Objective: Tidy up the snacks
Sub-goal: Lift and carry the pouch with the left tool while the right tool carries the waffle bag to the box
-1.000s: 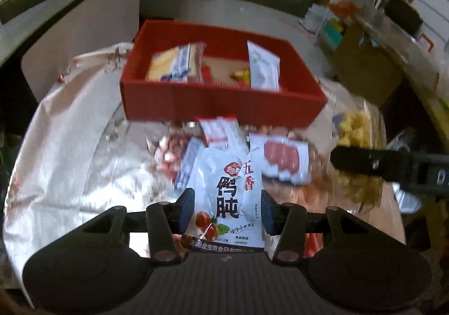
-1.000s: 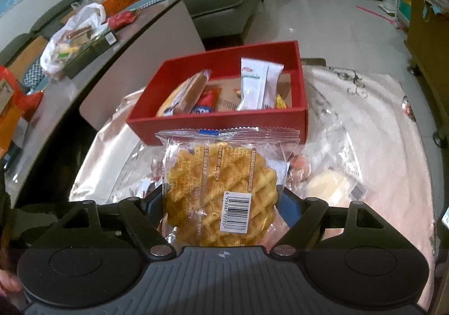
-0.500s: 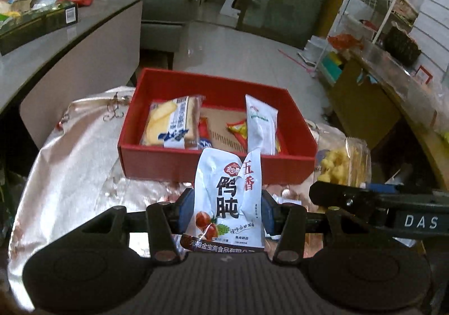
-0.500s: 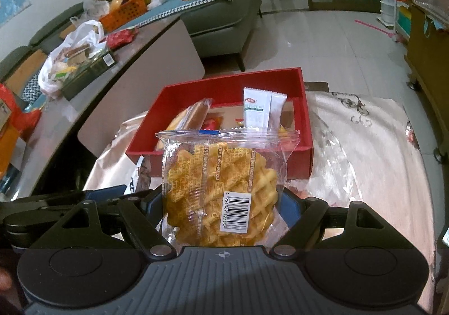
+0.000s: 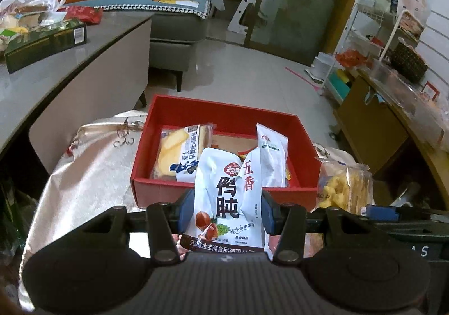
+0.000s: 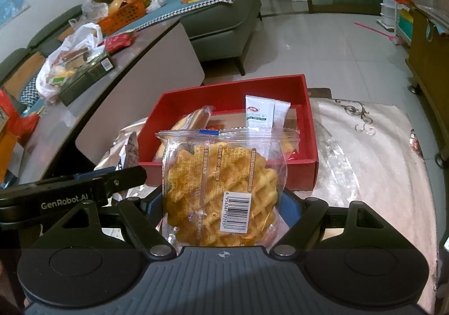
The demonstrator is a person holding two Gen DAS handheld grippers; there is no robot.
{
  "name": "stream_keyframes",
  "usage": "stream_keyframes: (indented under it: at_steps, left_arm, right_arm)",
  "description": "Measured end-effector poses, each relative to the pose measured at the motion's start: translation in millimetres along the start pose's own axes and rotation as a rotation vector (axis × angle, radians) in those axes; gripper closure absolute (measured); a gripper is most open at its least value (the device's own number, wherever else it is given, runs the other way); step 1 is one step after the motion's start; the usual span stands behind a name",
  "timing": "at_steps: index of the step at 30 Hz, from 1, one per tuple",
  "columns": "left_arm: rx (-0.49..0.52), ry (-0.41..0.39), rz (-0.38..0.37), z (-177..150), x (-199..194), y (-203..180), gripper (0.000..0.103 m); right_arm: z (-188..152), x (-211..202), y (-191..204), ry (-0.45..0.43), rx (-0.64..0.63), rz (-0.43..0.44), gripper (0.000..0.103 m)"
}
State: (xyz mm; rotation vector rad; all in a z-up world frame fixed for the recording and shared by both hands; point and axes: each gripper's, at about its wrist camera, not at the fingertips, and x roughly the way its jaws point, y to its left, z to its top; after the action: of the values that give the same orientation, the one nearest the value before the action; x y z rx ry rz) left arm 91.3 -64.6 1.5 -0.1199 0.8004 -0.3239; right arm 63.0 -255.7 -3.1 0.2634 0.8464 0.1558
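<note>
My left gripper (image 5: 226, 212) is shut on a white snack pouch (image 5: 227, 197) with Chinese print, held upright above the table in front of the red box (image 5: 224, 193). My right gripper (image 6: 221, 212) is shut on a clear-wrapped waffle (image 6: 221, 188), held upright before the same red box (image 6: 303, 171). The box holds a yellow cake packet (image 5: 179, 152), a white sachet (image 5: 270, 157) (image 6: 259, 115) standing on end, and small red wrappers. The waffle also shows at the right of the left wrist view (image 5: 345, 188). The left gripper's arm shows at the left of the right wrist view (image 6: 92, 188).
The box sits on a round table with a shiny pink cloth (image 5: 84, 174) (image 6: 378, 174). A grey counter (image 5: 70, 76) with bags and a green carton stands to the left. A sofa (image 6: 224, 14) is behind, a wooden cabinet (image 5: 370, 124) to the right.
Both grippers have lifted with their packets and tilted up. The loose snacks on the table have dropped out of view and the red box sits lower in both views.
</note>
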Motion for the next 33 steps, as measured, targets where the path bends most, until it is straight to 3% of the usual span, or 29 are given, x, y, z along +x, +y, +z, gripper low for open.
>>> stream_keyframes:
  at_steps: [33]
  left_arm:
    - [0.028,-0.075,0.067,36.7,25.5,-1.2,0.061]
  right_arm:
    - [43.1,20.8,-13.8,-0.053,0.033,-0.014,0.019]
